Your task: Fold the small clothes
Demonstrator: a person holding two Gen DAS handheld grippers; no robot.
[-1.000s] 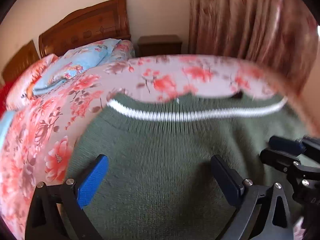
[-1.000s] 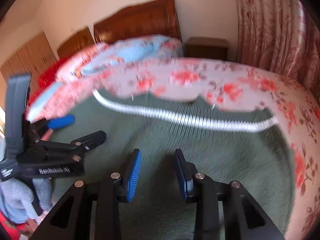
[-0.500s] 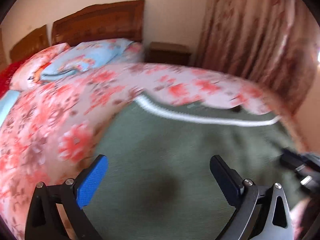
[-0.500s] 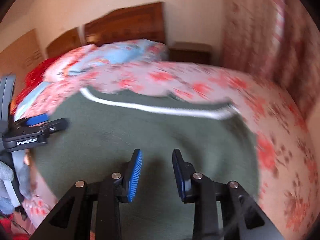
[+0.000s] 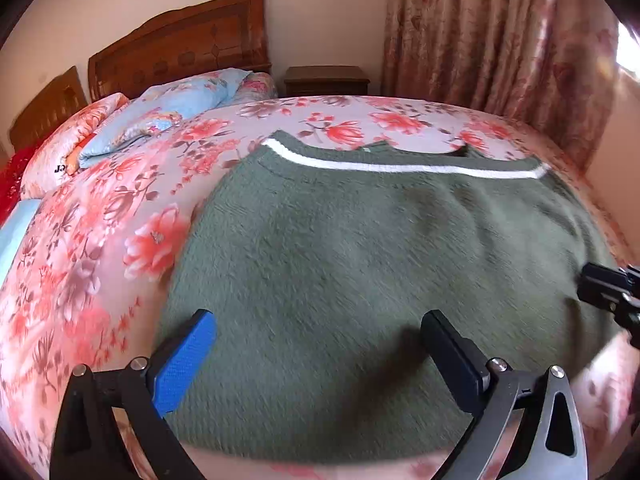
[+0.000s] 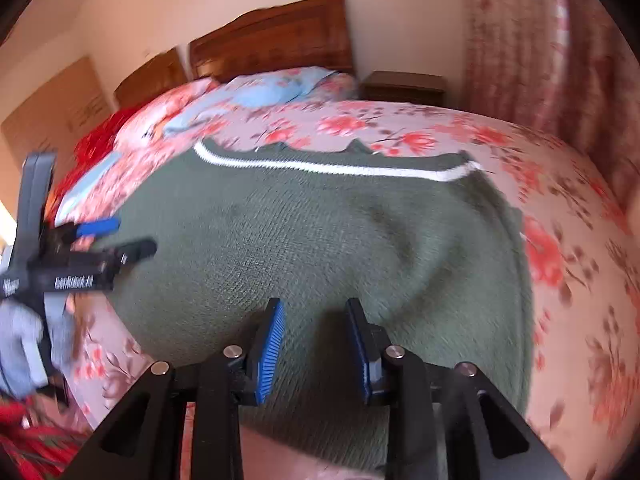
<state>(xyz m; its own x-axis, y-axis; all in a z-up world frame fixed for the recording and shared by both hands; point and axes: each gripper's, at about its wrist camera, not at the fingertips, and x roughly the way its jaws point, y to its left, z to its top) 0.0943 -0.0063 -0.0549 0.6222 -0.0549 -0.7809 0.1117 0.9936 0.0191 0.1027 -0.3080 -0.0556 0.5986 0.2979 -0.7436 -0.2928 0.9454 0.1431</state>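
Note:
A dark green knitted sweater [image 5: 360,260] [image 6: 320,240] lies spread flat on the floral bedspread [image 5: 80,260], with a white stripe [image 5: 400,167] along its far edge. My left gripper [image 5: 318,320] hovers over the sweater's near left part, jaws wide open and empty. It also shows at the left of the right wrist view, where my left gripper [image 6: 136,234] sits by the sweater's left edge. My right gripper [image 6: 314,306] hangs above the near middle of the sweater, jaws a narrow gap apart with nothing between them. One of its fingers [image 5: 600,286] pokes in at the right.
Pillows [image 5: 180,108] and a wooden headboard [image 5: 180,52] stand at the far end of the bed. A dark nightstand [image 5: 326,80] and a patterned curtain [image 5: 500,40] lie beyond. A grey-gloved hand [image 6: 20,344] holds the left gripper. Bare bedspread surrounds the sweater.
Both grippers have drawn back toward the sweater's near edge and spread apart sideways, so the white stripe now sits farther off. Neither has taken hold of anything.

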